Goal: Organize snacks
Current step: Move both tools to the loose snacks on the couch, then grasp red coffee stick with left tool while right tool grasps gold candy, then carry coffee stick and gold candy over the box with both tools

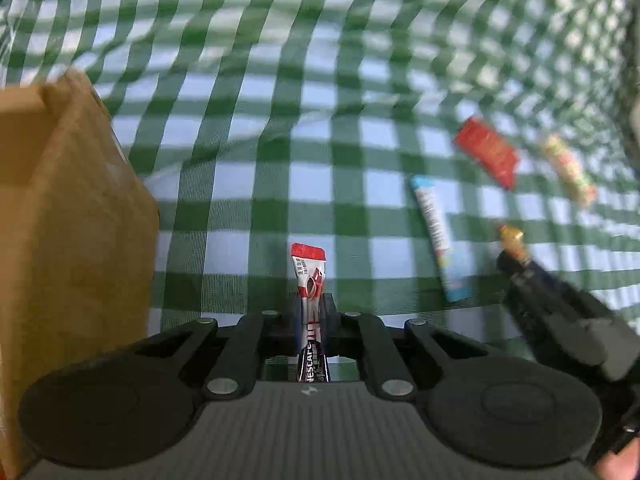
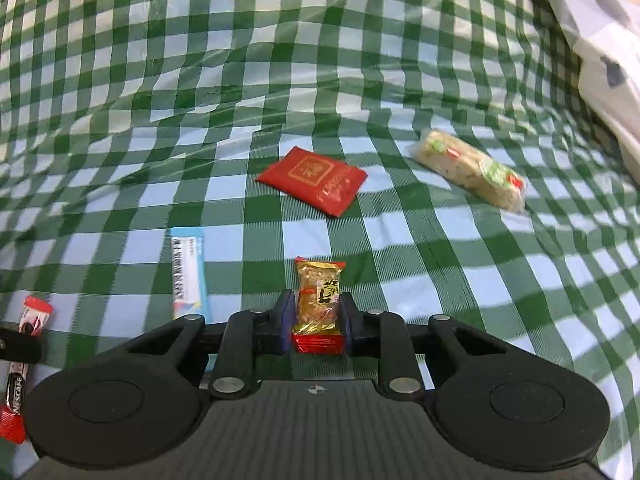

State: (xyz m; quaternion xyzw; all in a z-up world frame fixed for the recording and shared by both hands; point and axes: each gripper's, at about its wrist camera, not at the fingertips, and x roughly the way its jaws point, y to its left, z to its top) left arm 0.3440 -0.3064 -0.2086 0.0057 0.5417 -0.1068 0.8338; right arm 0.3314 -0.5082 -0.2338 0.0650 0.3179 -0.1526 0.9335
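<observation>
Two grippers pointed down at the checked cloth point(image 2: 120, 80): left gripper point(image 1: 313, 312), lower centre, clamped a coffee stick point(image 1: 309, 280); right gripper point(image 2: 318, 316), lower centre, pinched a golden snack packet point(image 2: 319, 300).

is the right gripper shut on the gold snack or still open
Shut on it: the right gripper has both pads against the gold snack's sides.

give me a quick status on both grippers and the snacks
Left gripper shut on Nescafe stick. Right gripper shut on golden snack pack. Three snacks loose on cloth. Nothing blocking.
</observation>
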